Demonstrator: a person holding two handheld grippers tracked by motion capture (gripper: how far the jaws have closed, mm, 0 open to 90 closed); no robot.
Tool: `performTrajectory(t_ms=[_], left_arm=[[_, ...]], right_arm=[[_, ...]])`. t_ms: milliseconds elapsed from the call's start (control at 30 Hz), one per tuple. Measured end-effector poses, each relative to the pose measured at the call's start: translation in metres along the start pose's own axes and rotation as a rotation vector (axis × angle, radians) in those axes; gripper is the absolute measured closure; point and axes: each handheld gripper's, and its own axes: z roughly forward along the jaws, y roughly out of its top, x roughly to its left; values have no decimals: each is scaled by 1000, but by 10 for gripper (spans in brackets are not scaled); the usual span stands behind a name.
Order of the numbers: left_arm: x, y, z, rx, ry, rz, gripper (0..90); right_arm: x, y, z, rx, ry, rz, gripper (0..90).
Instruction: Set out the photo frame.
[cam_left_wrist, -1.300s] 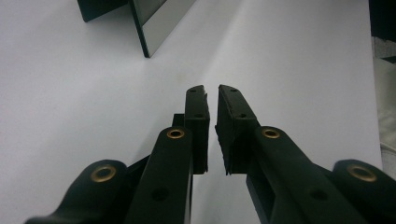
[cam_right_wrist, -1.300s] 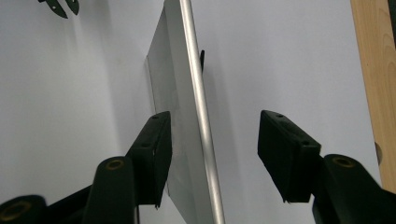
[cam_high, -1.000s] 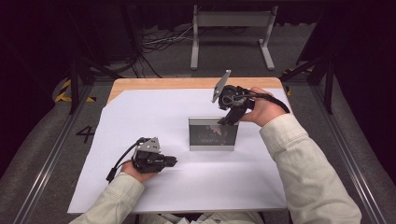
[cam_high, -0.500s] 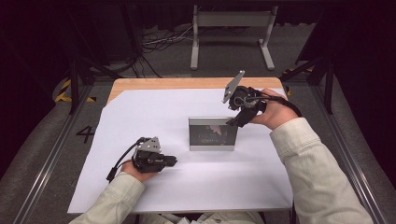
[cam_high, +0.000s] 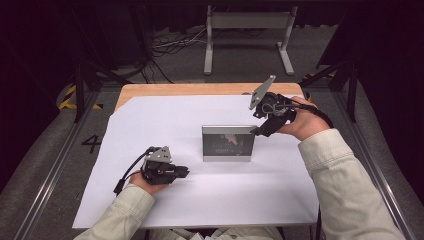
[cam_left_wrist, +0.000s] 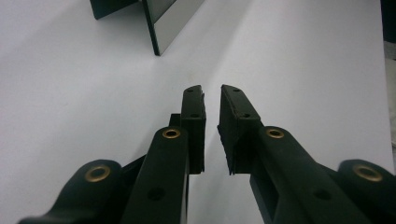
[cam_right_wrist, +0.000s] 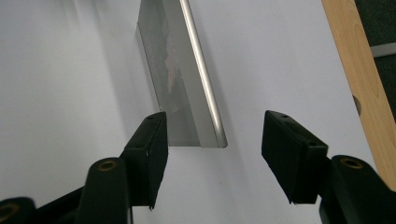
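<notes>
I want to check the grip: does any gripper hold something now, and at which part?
Nothing is held. The right gripper is open near the end of the metal stand, not touching it. The left gripper is nearly closed and empty.

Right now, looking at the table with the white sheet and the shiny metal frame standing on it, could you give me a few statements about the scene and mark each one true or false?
1. The upright silvery metal frame stands on the white paper sheet. True.
2. The right gripper is clamped on the frame. False: its jaws stand wide open, with the frame's end just beyond them, untouched.
3. The left gripper holds a pen. False: nothing is between its nearly closed jaws.
4. The left gripper rests low on the sheet, apart from the frame. True.
5. A bare wooden strip shows along the table's far edge. True.
</notes>
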Motion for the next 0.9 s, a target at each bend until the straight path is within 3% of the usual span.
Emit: performTrajectory(t_ms=[400,900], left_arm=[[2,-1,-2,3,12,-3,796],[5,-2,-4,-2,26,-12,795]], right_arm=[[-2,-24,-4,-17,-9,34,410],[-1,-73,-1,-28,-21,114,410]])
